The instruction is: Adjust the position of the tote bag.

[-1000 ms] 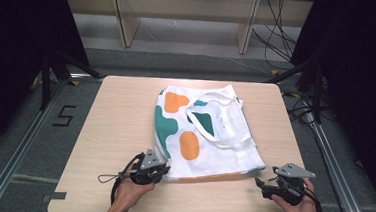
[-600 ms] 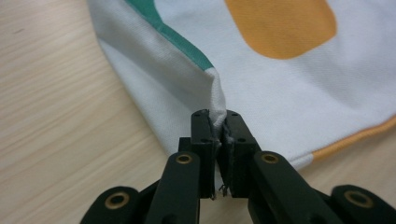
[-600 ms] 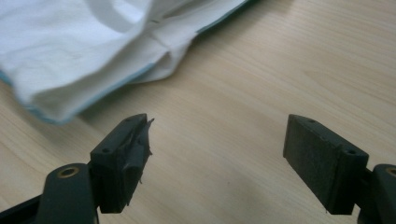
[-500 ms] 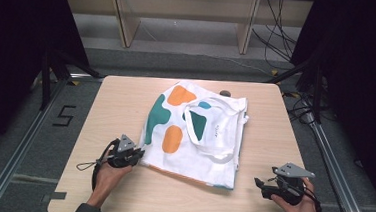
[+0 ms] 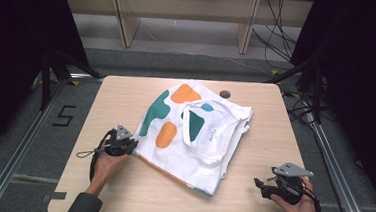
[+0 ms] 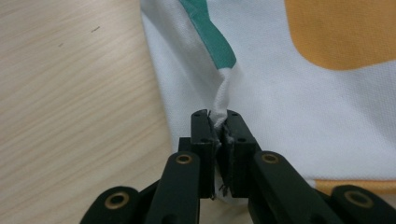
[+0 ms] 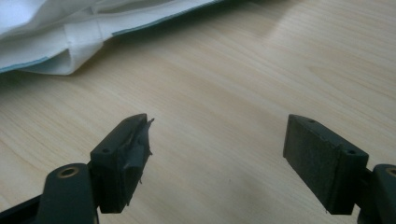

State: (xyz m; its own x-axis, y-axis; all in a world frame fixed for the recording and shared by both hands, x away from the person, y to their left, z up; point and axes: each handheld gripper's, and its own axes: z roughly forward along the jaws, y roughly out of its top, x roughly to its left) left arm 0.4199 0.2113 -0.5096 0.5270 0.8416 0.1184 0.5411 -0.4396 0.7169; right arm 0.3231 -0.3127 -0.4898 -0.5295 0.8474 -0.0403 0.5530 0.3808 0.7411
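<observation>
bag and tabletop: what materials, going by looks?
Bag: looks like soft woven fabric, probably cotton, matte white with printed orange and teal patches; it creases, and bunches into a twist where the left gripper pinches it. Tabletop: pale wood-grain surface, smooth with a low sheen; solid wood or laminate can't be told.

The left gripper pinches a fold of the white shirt, so the cloth between its pads is hidden. Both gripper views cut the shirt off at their edges. The small dark round mark beyond the shirt is too small to identify.
</observation>
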